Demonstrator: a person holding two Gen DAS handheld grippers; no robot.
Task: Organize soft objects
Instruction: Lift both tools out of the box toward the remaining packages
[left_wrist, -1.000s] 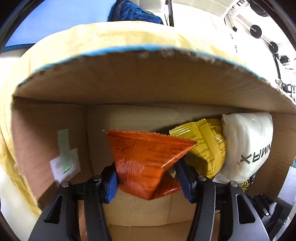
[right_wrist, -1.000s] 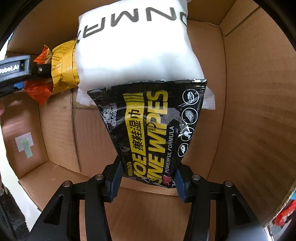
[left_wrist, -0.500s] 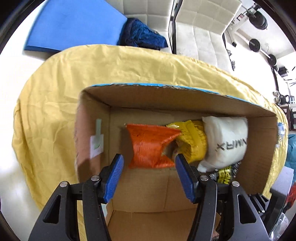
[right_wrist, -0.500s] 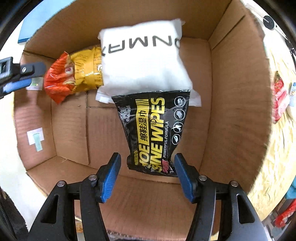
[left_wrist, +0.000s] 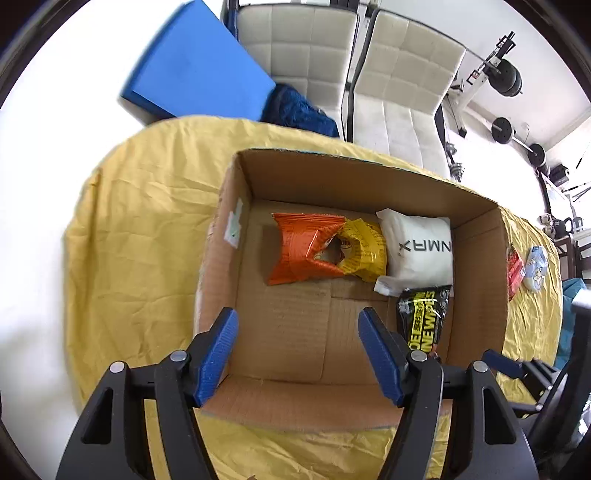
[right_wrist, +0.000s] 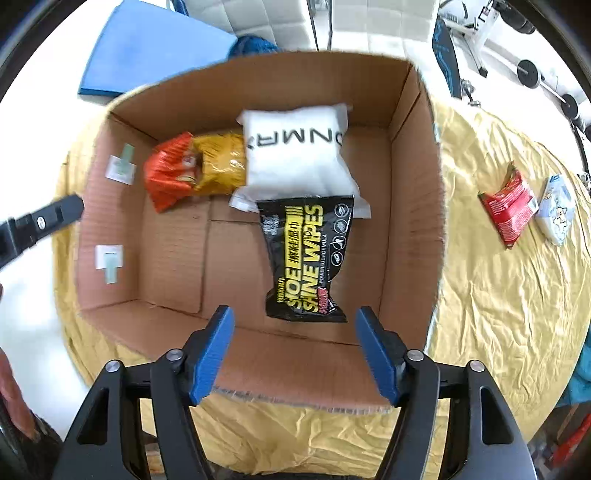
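Now both fingers spread, empty; wipes pack (right_wrist: 308, 258) just beyond right gripper (right_wrist: 295, 350), in box (right_wrist: 417, 229)

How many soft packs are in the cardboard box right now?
4. The orange pack, yellow pack and white pack sit in a row along the far wall; the black wipes pack lies in front of the white one. Nothing seems hidden.

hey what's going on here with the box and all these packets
Someone with two handheld grippers is packing soft packets into a cardboard box on a yellow cloth. Orange, yellow, white and black wipes packs lie inside. Both the left gripper and right gripper hover empty, jaws open. A red packet and pale one wait outside.
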